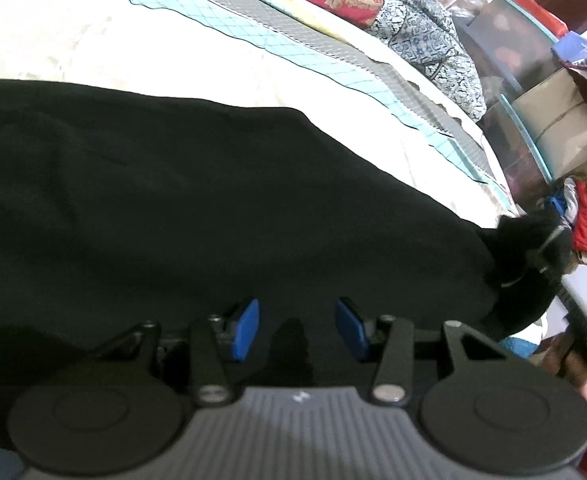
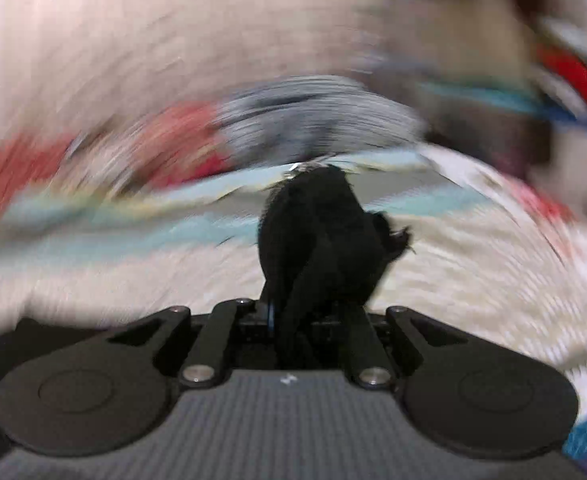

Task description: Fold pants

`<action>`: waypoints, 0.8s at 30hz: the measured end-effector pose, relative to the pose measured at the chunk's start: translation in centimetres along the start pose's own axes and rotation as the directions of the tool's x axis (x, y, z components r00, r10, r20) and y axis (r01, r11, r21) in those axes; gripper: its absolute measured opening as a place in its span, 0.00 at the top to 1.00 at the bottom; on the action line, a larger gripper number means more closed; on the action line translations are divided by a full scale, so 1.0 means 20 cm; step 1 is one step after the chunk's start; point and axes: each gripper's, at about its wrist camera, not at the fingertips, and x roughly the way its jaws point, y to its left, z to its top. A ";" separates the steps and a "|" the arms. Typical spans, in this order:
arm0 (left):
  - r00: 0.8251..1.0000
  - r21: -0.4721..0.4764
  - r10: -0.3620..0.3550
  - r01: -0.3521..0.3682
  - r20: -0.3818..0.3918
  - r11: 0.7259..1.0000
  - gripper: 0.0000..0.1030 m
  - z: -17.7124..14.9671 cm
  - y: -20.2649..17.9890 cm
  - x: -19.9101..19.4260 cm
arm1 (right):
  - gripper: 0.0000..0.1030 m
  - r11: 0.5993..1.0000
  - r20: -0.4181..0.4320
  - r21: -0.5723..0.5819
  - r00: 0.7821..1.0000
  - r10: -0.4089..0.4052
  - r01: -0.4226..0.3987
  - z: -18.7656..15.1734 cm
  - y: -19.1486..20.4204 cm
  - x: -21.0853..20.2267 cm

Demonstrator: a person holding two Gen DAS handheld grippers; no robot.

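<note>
Only the right claw grips bunched pants; left claw gapes over them.

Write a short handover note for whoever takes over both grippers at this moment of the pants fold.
Left gripper: open, blue pads apart over the black pants, gripping nothing.
Right gripper: shut on a bunched end of the pants; its view is motion-blurred, so it is swinging.
The pants lie spread on the cream bedspread, one end lifted at the right.
Done: one end picked up. Left: carry it across, lay it down, smooth it and finish the folds.
</note>
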 end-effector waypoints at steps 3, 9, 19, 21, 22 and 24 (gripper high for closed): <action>1.000 -0.007 -0.005 0.005 -0.006 1.000 0.57 -0.03 0.01 0.01 | 0.84 0.963 -0.062 -0.252 0.995 0.084 -0.097 -0.11 0.32 0.04; 1.000 -0.036 -0.018 0.018 0.017 0.999 0.57 -0.03 0.09 -0.05 | 0.42 0.833 -0.226 -0.483 0.957 0.181 -0.271 -0.33 0.72 0.08; 0.992 -0.134 -0.022 0.039 0.126 0.990 0.55 -0.04 0.35 -0.29 | 0.36 0.878 -0.159 -0.176 0.893 0.421 -0.446 -0.08 0.64 -0.03; 0.988 -0.161 -0.014 0.039 0.156 0.986 0.55 -0.07 0.41 -0.36 | 0.50 0.901 -0.139 -0.115 0.905 0.402 -0.417 -0.10 0.63 -0.02; 0.985 -0.173 -0.009 0.039 0.169 0.984 0.55 -0.09 0.44 -0.39 | 0.54 0.920 -0.135 -0.085 0.919 0.370 -0.383 -0.11 0.62 0.00; 0.980 -0.199 0.002 0.038 0.199 0.979 0.55 -0.12 0.50 -0.45 | 0.68 0.952 -0.154 -0.014 0.941 0.301 -0.307 -0.16 0.62 0.08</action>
